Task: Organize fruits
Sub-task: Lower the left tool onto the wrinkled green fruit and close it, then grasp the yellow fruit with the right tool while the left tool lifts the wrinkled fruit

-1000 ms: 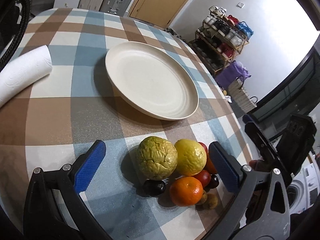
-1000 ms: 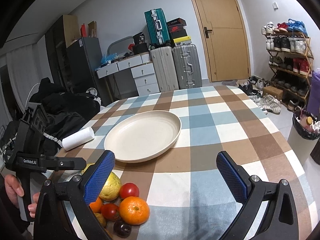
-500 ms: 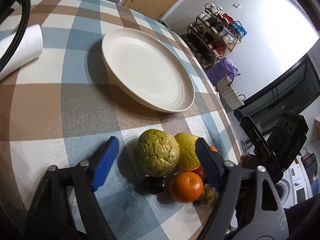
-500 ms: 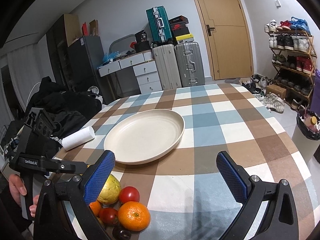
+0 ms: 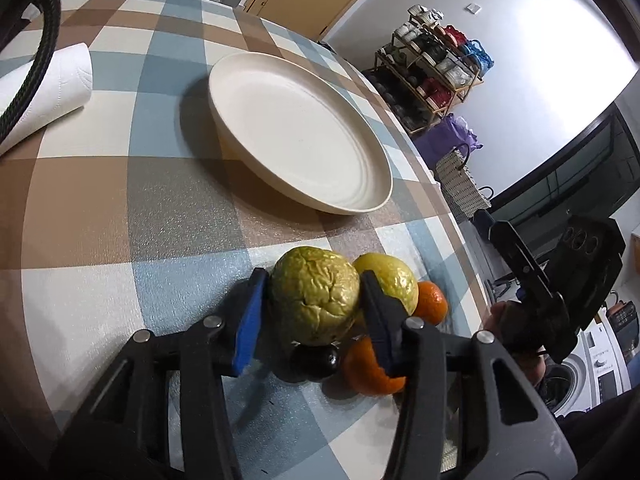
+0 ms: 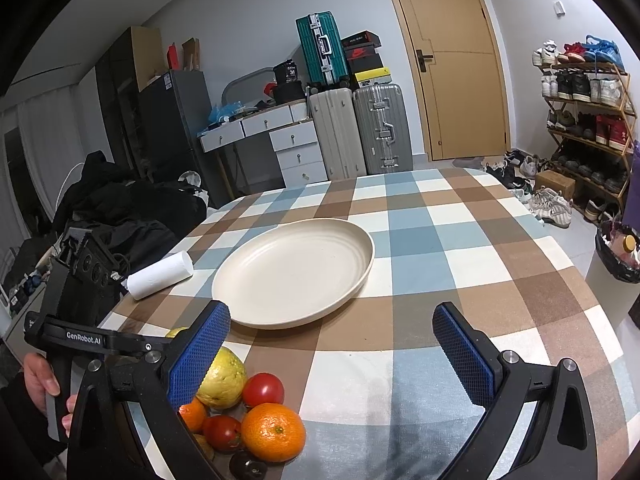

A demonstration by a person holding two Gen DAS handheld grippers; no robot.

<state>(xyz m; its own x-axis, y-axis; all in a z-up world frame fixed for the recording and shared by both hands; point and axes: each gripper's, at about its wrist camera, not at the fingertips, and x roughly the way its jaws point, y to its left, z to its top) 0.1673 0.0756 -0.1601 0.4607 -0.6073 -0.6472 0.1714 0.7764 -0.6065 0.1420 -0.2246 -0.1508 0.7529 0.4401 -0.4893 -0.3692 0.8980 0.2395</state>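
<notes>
A pile of fruit lies at the near edge of the checked table. My left gripper (image 5: 313, 278) has its jaws closing around a wrinkled green-yellow fruit (image 5: 314, 300), and both blue pads touch its sides. Behind it sits a yellow fruit (image 5: 390, 280); oranges (image 5: 430, 302), tomatoes (image 6: 263, 389) and a small dark fruit (image 5: 316, 360) crowd around. The empty cream plate (image 5: 296, 132) stands further in. My right gripper (image 6: 331, 314) hovers open over the table to the right of the pile, with nothing between its fingers.
A white paper towel roll (image 5: 52, 92) lies left of the plate. The table edge runs close beside the fruit pile. A person's hand (image 6: 38, 380) holds the left gripper's handle. Suitcases, drawers and a shoe rack stand beyond the table.
The left gripper's jaws have come together from wide open onto the wrinkled fruit, and it has edged forward. The right gripper has stayed where it was.
</notes>
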